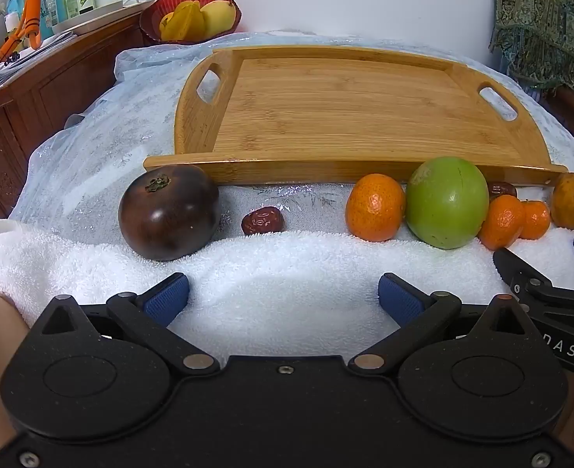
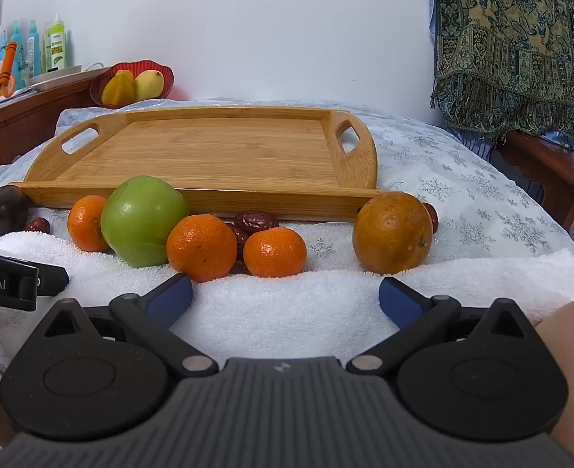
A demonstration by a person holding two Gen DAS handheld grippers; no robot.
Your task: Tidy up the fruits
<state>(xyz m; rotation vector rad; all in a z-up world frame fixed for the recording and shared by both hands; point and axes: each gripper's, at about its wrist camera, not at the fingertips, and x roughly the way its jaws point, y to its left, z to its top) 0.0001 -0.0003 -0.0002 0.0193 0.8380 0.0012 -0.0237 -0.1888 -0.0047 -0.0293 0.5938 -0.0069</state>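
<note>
**Two tools wide open, fruit lined up before the tray**

Both the left tool [image 1: 283, 296] and right tool [image 2: 285, 298] gape wide over the white towel [image 1: 287, 273], gripping nothing. Against the tray's [image 1: 341, 117] near rim sit a dark fruit [image 1: 168, 212], a date [image 1: 262, 220], three tangerines [image 2: 201, 247], a green fruit [image 1: 446, 202], more dates [image 2: 255, 221] and a brownish orange [image 2: 392, 232].

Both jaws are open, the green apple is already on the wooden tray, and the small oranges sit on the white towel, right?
Not quite: the round green apple is not on the wooden tray. It sits on the white towel in front of it, beside the small oranges. The right wrist view shows this; the rest holds.
</note>
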